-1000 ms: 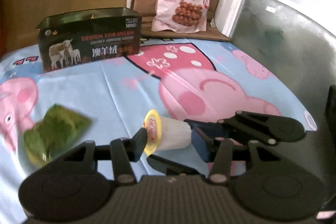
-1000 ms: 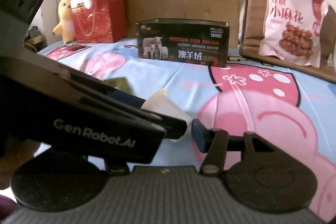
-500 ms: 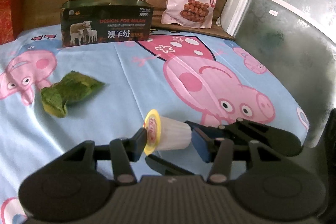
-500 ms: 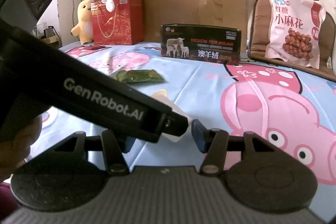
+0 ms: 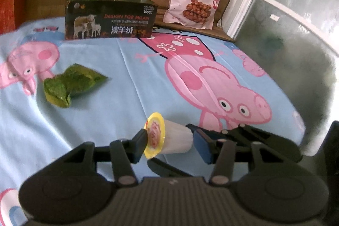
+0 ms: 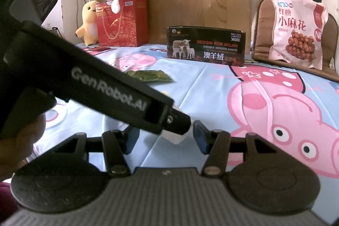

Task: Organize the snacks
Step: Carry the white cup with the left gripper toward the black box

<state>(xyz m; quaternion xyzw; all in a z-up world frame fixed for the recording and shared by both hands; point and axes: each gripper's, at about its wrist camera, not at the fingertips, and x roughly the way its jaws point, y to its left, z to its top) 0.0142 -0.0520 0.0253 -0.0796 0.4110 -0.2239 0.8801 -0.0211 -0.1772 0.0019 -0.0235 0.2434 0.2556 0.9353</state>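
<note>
Left gripper [image 5: 169,142]: reaching level and forward over the near right part of the bed [image 5: 131,56]; fingers [image 5: 138,142] pinching the jelly cup [image 5: 167,137] end to end, lid facing left.
Right gripper [image 6: 163,137]: lying low beside it, fingers spread, the left one crossing its view.
Green packet [image 5: 72,84]: lying at the bed's left.
Dark tin [image 5: 110,18]: standing at the far edge.
</note>
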